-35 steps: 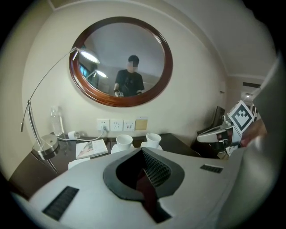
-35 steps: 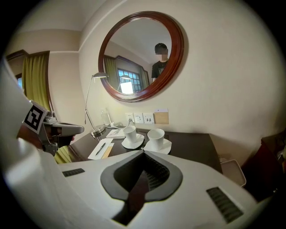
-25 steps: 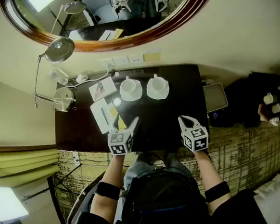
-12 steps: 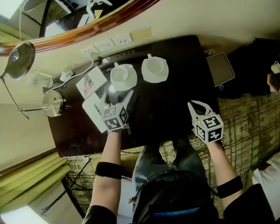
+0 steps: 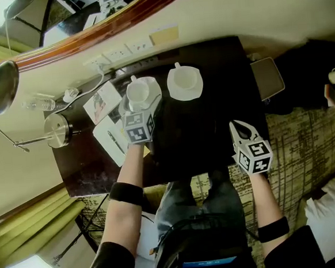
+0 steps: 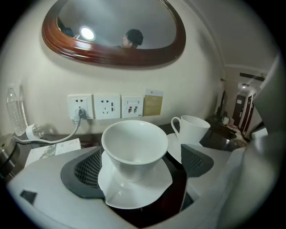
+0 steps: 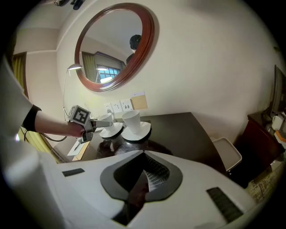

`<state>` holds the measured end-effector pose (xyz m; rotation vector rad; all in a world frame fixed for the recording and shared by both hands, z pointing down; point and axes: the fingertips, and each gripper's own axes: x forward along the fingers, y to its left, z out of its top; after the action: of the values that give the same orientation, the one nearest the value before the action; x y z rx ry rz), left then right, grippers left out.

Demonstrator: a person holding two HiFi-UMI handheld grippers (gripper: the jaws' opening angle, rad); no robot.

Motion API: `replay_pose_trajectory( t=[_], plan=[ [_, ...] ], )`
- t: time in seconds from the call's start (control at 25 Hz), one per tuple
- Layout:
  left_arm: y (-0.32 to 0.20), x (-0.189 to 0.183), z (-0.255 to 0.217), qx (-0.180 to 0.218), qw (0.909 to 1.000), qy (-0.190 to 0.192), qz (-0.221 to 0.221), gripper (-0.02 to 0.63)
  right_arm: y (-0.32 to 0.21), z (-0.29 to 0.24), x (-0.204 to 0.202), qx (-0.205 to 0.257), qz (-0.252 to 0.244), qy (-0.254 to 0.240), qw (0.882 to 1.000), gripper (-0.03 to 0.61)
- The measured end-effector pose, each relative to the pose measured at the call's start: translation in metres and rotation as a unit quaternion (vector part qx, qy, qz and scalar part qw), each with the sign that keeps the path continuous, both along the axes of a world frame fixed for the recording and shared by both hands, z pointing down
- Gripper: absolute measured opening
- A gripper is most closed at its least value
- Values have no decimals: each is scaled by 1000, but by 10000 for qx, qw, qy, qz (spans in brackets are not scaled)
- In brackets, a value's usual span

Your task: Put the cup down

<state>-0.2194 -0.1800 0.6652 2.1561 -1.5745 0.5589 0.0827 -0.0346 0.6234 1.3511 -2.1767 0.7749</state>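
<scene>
- Cup [image 6: 136, 145] stands upright on its saucer [image 6: 134, 194] on the dark desk [image 5: 212, 121], right between the jaws of my left gripper [image 6: 140, 163].
- Left jaws have just been opening and are now wide. Pads are clear of the cup wall on both sides, nothing gripped.
- Right gripper [image 7: 145, 172] is closed and empty, hanging near the desk's front corner.
- My read: this is the approach to a grip.
- To do it well: centre on the cup body above the saucer rim and squeeze gently, since the tapered wall could slip upward. Keep the far jaw off the neighbour cup [image 6: 192, 129] just beside it.
- Count: two white cups, two saucers, three wall socket plates [image 6: 107, 106], one oval mirror [image 6: 114, 31], one desk lamp [image 5: 57, 130].
</scene>
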Motion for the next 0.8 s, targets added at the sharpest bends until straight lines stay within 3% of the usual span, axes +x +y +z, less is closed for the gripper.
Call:
replay_pose_trajectory(
  t=[0.48,0.52,0.64,0.8],
  plan=[
    [-25,-7,3,176,9996,-179,-98,551,8,4,28,-16,308,70,9995,3],
    [-26,-7,3,176,9996,-202,-89,544,9,4,30,-23,330,71,9994,3],
    [-30,-8,1,275,9989,-376,-25,439,11,4,34,-36,388,63,9992,3],
    [-26,-3,0,282,9988,-390,102,429,13,4,37,-48,429,43,9991,3]
  ],
)
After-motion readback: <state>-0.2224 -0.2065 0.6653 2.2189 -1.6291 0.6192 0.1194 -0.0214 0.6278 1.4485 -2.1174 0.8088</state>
